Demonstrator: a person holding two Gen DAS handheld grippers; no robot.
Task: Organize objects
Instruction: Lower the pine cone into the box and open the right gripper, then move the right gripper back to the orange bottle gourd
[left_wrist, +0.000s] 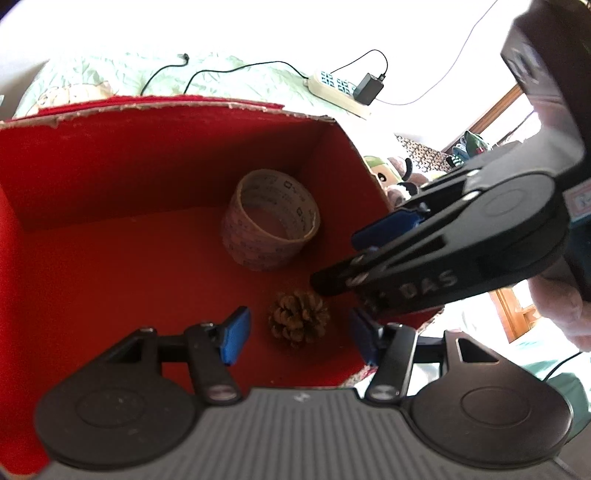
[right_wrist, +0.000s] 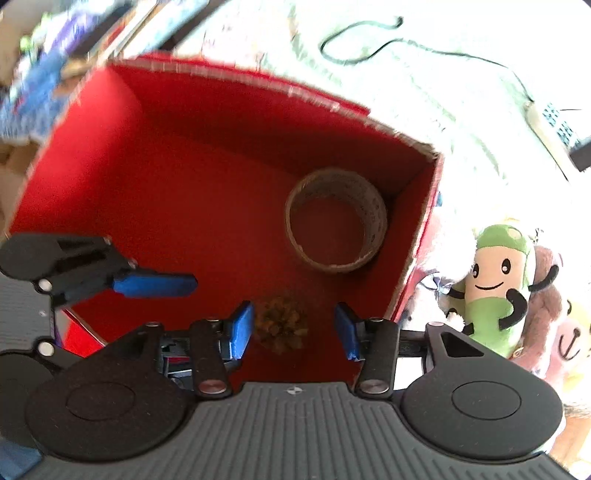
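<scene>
Inside the red box (left_wrist: 110, 177) we hold both claws apart and empty: our left gripper (left_wrist: 295, 334) and right gripper (right_wrist: 293, 328) each frame the pine cone (left_wrist: 298, 320) lying loose on the floor. Beyond it a tape roll (left_wrist: 269, 218) stands in the far corner. Outside, plush toys (right_wrist: 498, 291) sit beside the wall.

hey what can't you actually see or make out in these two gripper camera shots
- Red box: its near wall, hidden by the left gripper body in the left wrist view.
- Pine cone: blurred in the right wrist view; its near side is hidden.
- Stacked items top left of the right wrist view: too blurred to identify.
</scene>
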